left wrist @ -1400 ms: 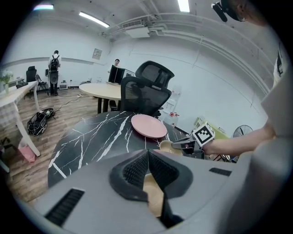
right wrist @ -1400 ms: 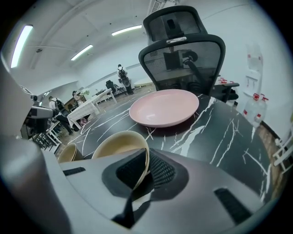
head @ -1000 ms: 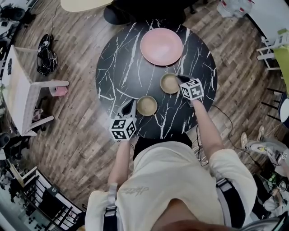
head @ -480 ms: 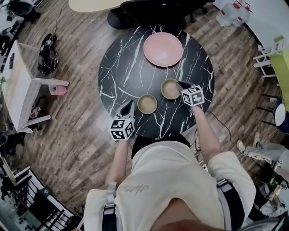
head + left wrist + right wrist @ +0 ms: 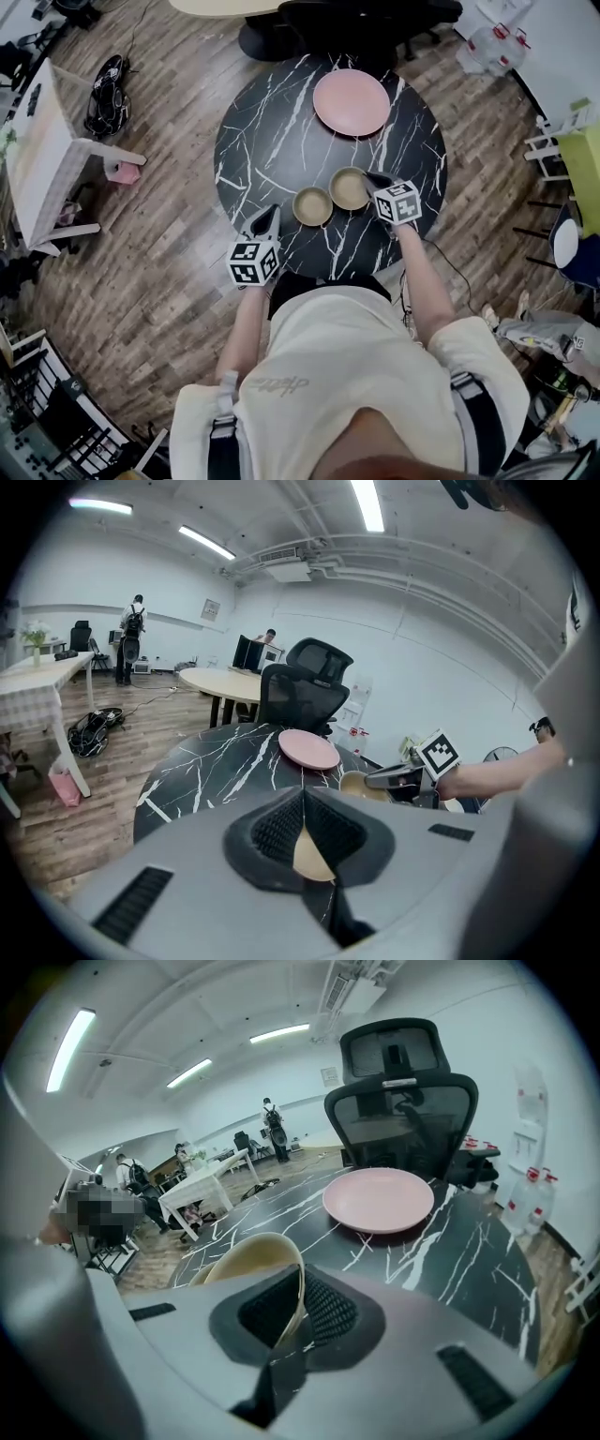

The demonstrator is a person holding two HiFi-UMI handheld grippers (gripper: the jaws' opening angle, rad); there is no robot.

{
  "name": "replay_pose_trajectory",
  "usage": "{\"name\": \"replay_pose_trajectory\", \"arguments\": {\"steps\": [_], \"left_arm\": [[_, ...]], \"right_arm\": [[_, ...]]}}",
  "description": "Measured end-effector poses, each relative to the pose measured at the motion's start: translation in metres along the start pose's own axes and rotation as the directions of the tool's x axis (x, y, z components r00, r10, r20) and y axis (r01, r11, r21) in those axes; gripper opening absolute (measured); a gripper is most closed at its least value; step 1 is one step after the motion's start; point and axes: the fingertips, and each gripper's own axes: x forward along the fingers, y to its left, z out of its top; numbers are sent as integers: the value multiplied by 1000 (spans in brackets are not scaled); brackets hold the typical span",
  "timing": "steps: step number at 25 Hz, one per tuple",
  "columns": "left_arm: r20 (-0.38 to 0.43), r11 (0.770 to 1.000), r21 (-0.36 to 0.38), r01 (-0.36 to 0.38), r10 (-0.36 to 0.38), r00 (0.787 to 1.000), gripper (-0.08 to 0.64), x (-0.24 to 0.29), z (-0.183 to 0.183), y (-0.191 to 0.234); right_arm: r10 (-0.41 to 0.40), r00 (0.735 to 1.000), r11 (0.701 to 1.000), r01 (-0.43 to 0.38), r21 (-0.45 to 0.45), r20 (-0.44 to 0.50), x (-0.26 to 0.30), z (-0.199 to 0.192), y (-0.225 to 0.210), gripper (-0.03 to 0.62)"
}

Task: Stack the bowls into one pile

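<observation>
Two tan bowls are on the round black marble table [image 5: 262, 141]. My right gripper [image 5: 368, 178] is shut on the rim of the right bowl [image 5: 349, 187], which hangs tilted, close beside the left bowl [image 5: 312, 206]. In the right gripper view the held bowl's rim [image 5: 253, 1260] runs between the pads, with the other bowl [image 5: 201, 1274] just behind it. My left gripper [image 5: 273, 212] sits a short way left of the left bowl, shut and holding nothing. A sliver of that bowl [image 5: 314, 855] shows past its pads.
A pink plate [image 5: 352, 101] lies at the table's far side. A black office chair [image 5: 356, 23] stands behind the table. A white table [image 5: 47, 159] and a dark bag [image 5: 105, 84] on the wooden floor are at the left. People stand far off in the room.
My right gripper has carried its bowl up and leftward, so it now sits right beside the left bowl. The left gripper has shifted only slightly.
</observation>
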Motion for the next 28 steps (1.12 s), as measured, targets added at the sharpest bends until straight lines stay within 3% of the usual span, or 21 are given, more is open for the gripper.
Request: {"name": "replay_pose_trajectory", "arguments": {"steps": [14, 28], "left_arm": [[10, 1000, -19, -5, 5, 1000, 21, -25, -10, 25], [-22, 999, -10, 38, -38, 999, 21, -26, -23, 52]], "right_arm": [[75, 997, 995, -76, -66, -23, 24, 6, 70, 25], [87, 994, 994, -91, -60, -62, 48, -12, 102, 25]]}}
